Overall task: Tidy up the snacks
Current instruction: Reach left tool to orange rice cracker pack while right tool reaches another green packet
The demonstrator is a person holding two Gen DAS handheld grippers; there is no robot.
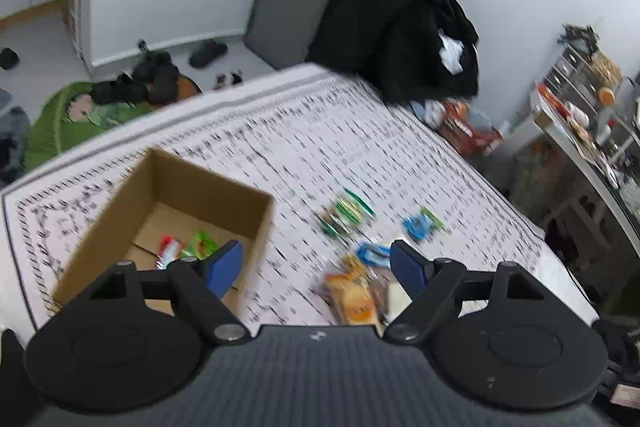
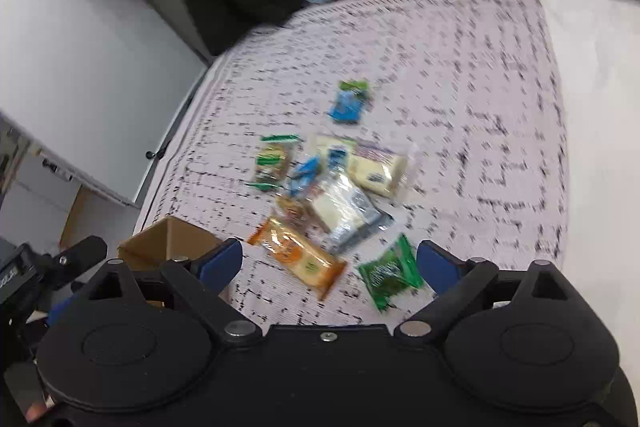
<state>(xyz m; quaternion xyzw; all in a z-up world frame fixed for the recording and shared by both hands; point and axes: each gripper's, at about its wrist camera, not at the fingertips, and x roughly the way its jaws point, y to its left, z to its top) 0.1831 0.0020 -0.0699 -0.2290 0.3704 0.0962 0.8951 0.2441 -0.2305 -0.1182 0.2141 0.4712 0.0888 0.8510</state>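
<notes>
Left wrist view, blurred by motion. At nine o'clock, an open cardboard box (image 1: 168,211) on the patterned tablecloth (image 1: 280,139), with a red-and-white packet (image 1: 169,250) and a green packet (image 1: 203,242) on its floor. Left gripper (image 1: 316,263) low at six o'clock, jaws spread wide, nothing between the blue pads (image 1: 224,267); left pad over the box's near right corner, right pad over the cloth. Between the jaws toward five o'clock, an orange packet (image 1: 354,301), just ahead of it a blue packet (image 1: 372,253). Farther out at one o'clock, a green-striped packet (image 1: 346,213) and a blue-green packet (image 1: 422,225), apart from each other.

Right wrist view, likewise blurred. Box corner (image 2: 168,239) at eight o'clock, beside the left pad. Right gripper (image 2: 330,263), jaws spread wide and holding nothing. Between them, orange packet (image 2: 298,257) toward the left pad, dark green packet (image 2: 390,271) close beside the right pad, both flat on the cloth. Beyond at twelve o'clock, a loose heap: clear packet (image 2: 348,213), pale yellow packet (image 2: 378,169), green-banded packet (image 2: 274,159), with a blue-green packet (image 2: 348,103) farthest out, apart from the heap.
</notes>
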